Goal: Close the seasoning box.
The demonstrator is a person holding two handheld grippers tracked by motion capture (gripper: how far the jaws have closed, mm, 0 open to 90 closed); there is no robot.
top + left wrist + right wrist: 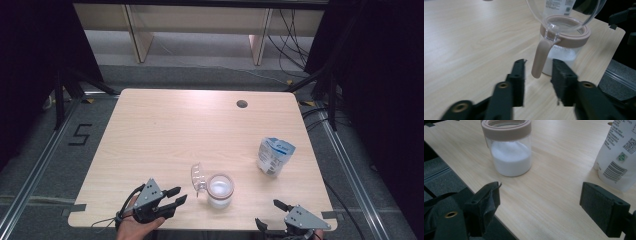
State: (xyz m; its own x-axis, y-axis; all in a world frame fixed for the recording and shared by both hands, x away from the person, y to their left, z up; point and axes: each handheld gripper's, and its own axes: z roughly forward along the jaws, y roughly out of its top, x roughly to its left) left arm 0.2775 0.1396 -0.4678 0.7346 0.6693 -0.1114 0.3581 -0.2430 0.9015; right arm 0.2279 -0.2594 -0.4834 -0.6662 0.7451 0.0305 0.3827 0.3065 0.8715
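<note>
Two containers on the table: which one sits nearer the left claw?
The glass jar with the pinkish collar, white powder and flipped-open clear lid, right ahead of the left claw. The white-and-blue pouch stands farther off, toward the table's right edge.

A black figure "5" [80, 135] is marked on the floor left of the table. The white pouch [618, 155] at the table's right carries a barcode, a QR code and small print, too fine to read.

The right claw [540, 202] gapes wide over the desk [564, 152] edge; a jar [510, 147] of white powder stands ahead, a pouch [617, 155] at the right.
</note>
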